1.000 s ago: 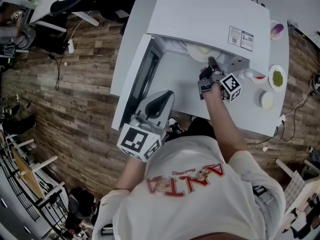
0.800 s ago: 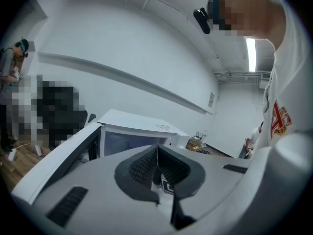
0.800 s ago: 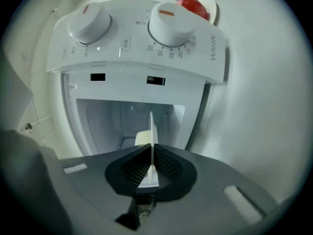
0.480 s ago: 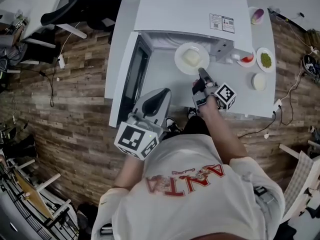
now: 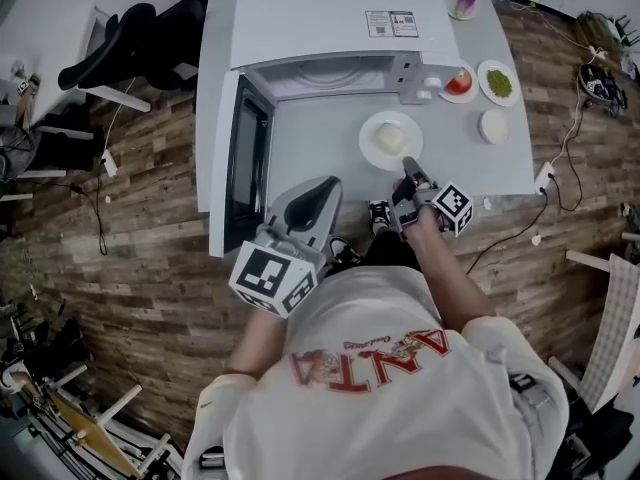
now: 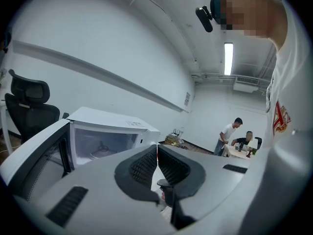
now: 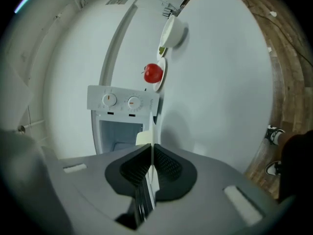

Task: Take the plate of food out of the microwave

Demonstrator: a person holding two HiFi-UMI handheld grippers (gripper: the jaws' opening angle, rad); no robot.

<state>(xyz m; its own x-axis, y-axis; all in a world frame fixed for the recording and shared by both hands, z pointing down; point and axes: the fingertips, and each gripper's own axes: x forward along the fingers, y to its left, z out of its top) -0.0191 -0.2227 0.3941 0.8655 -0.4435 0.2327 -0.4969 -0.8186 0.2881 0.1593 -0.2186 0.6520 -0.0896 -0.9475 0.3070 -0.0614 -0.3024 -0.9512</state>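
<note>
The plate (image 5: 368,140) lies on the white table (image 5: 320,153), clear of the microwave (image 5: 340,18), right of the middle and toward the front edge. A pale block of food (image 5: 388,138) sits on it. The right gripper (image 5: 408,165) has its jaws closed on the plate's near rim. Its own view shows the rim edge-on, pinched between the pads. The left gripper (image 5: 322,193) hangs at the front edge, jaws together with nothing in them.

The microwave's door (image 5: 250,158) stands swung open along the table's left side. Bare table runs from the door to the plate, and from the oven's mouth to the plate. Toward the right edge the room is tighter. A small bowl (image 5: 493,126) is near the plate, with a tomato dish (image 5: 458,80) and a dish of green bits (image 5: 498,83) behind it by the oven's right front corner. Wooden floor (image 5: 140,218) surrounds the table.

A label (image 5: 392,23) on the oven's top is too small to read. The two dials (image 7: 110,100) show no legible marks. Red letters on the person's shirt (image 5: 370,358), seen upside down, read ANTA.

A second ago the plate was in the oven's mouth, and half a second ago it was just outside. Now it is well out, with the right gripper on the same rim. The left gripper has stayed closed at the front.
</note>
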